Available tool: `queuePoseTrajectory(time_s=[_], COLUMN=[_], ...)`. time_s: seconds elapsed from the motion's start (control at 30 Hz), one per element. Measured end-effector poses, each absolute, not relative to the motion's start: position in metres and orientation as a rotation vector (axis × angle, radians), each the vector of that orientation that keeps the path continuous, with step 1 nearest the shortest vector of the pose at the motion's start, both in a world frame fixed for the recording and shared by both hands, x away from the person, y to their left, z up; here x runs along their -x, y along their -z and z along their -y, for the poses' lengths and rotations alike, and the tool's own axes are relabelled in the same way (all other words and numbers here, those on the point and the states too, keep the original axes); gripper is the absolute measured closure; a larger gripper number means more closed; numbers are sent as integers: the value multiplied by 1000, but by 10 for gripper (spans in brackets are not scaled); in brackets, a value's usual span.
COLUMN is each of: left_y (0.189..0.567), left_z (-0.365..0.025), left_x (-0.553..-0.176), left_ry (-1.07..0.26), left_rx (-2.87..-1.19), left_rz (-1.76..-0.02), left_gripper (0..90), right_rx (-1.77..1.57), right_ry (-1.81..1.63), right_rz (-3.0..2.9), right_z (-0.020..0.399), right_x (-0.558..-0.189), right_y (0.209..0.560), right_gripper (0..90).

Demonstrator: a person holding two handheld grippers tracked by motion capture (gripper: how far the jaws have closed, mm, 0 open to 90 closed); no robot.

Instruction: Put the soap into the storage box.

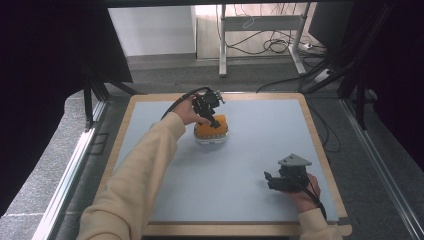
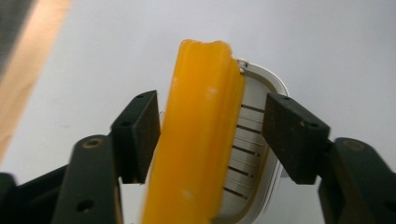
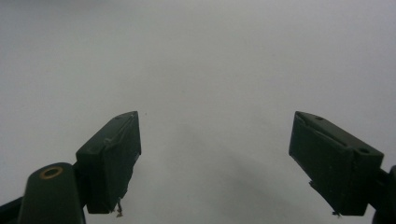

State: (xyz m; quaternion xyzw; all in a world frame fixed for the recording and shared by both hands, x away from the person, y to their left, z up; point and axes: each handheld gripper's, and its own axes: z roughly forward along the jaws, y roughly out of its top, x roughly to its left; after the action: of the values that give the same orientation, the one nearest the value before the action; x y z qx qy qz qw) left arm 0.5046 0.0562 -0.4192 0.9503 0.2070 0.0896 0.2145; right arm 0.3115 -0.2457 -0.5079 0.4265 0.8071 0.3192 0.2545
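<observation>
An orange soap bar [image 1: 209, 128] [image 2: 201, 140] stands on edge in a white slatted soap dish [image 1: 210, 140] [image 2: 256, 140] near the far middle of the grey table top [image 1: 260, 145]. My left gripper [image 1: 214, 121] [image 2: 212, 135] reaches down over it with the bar between its jaws. One pad sits right beside the bar and the other stands clear of it, so the jaws are open. At the near right, my right gripper [image 1: 269, 181] [image 3: 215, 158] rests low over bare table, open, nothing between its jaws.
The table's wooden rim [image 1: 320, 150] runs around the grey top. Beyond the far edge are a desk frame [image 1: 222, 45] and loose cables [image 1: 280, 45] on the floor. Dark curtains hang at both sides.
</observation>
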Motion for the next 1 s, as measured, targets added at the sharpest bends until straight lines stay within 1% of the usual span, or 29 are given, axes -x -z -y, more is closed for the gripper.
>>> queuePoseTrajectory(time_s=[0.17,0.23,0.4,0.57,0.7,0.8,0.9,1.0], left_y=[412,408,402,399,404,410,420,431], left_z=[-63,-68,-84,-109,-127,-138,-146,-155], left_x=[-495,-490,-475,-447,-422,-400,-382,-366], left_ry=[-258,-268,-267,-281,-280,-336,-396,-373], left_rx=[-2618,-2601,-2562,-2487,-2440,-2412,-2395,-2353], left_rz=[-612,-630,-686,-703,-706,-709,-756,-801], left_gripper=[281,262,235,208,196,195,198,198], right_rx=[-1158,-1158,-1154,-1154,-1150,-1145,-1142,-1143], right_ry=[-864,-866,-871,-873,-871,-865,-858,-854], right_rz=[-2197,-2198,-2199,-2195,-2192,-2192,-2196,-2197], right_z=[245,245,244,243,242,240,239,239], right_x=[-311,-311,-310,-309,-308,-307,-307,-307], right_y=[508,508,507,507,506,507,507,508], right_gripper=[170,170,170,169,169,168,168,167])
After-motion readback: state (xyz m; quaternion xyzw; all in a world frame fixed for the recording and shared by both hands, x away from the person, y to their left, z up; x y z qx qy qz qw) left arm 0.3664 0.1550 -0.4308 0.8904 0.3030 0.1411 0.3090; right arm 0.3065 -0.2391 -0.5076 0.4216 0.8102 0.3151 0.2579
